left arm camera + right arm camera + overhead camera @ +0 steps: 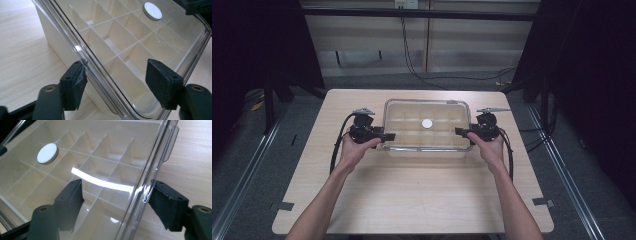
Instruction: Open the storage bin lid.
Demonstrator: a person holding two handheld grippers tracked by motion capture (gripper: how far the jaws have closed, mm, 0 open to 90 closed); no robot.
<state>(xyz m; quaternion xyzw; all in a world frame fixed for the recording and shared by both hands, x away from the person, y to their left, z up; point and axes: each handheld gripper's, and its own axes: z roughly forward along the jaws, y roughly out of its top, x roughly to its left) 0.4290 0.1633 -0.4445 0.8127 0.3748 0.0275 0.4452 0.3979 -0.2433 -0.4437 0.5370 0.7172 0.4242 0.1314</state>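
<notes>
A clear-lidded box (427, 147) with several white compartments lies across the middle of the table. A white disc (427, 123) sits at the centre of its lid (152, 11) (47, 153). My left gripper (389, 136) is at the box's left end. Its jaws straddle the lid's rim (120, 80), one pad (75, 85) against the rim and the other over the lid with a gap. My right gripper (459, 131) is at the right end and straddles the rim the same way (117, 200). Neither pair of pads clamps the lid.
The wooden table (412, 200) has bare room in front of the box and a strip on each side. A clear latch tab (172, 142) sticks out from the lid's edge. Cables (412, 65) hang behind the table, with dark curtains to both sides.
</notes>
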